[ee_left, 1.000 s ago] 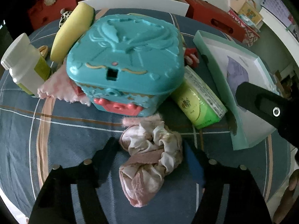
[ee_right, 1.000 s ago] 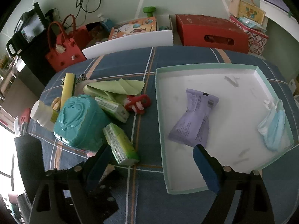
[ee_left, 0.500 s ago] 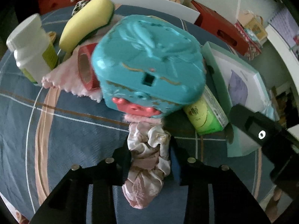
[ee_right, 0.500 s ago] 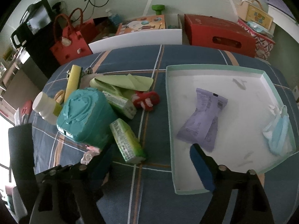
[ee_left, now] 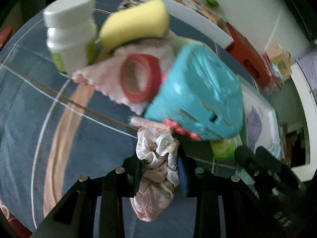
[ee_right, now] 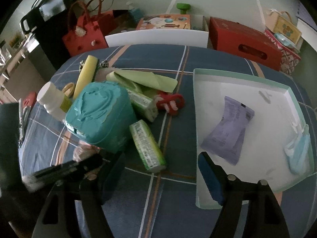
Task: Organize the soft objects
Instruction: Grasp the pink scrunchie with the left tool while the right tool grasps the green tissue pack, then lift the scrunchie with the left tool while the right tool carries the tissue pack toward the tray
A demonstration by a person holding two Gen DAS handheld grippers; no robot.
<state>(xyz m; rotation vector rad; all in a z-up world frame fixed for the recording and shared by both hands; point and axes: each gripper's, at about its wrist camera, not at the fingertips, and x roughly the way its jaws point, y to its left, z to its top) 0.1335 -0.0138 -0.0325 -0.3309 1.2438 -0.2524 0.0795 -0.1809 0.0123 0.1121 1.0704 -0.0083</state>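
Note:
My left gripper (ee_left: 159, 170) is shut on a pink and white scrunchie (ee_left: 156, 168), held just in front of the teal plastic case (ee_left: 198, 99). The scrunchie shows faintly in the right wrist view (ee_right: 83, 150) beside the left gripper's dark body. My right gripper (ee_right: 160, 176) is open and empty above the blue checked tablecloth, its right finger over the corner of the pale green tray (ee_right: 237, 75). The tray holds a purple packet (ee_right: 227, 132) and a blue face mask (ee_right: 299, 154).
A white bottle (ee_left: 69, 31), a yellow sponge (ee_left: 134, 25), a pink cloth (ee_left: 111, 79) and a red tape roll (ee_left: 138, 77) crowd behind the teal case. Green packets (ee_right: 146, 144), a green cloth (ee_right: 144, 79) and a red toy (ee_right: 170, 103) lie mid-table. Red bags and boxes stand beyond.
My left gripper closed on the scrunchie and swung left with it, so the teal case now sits to the right. The right gripper drifted slightly and stays open.

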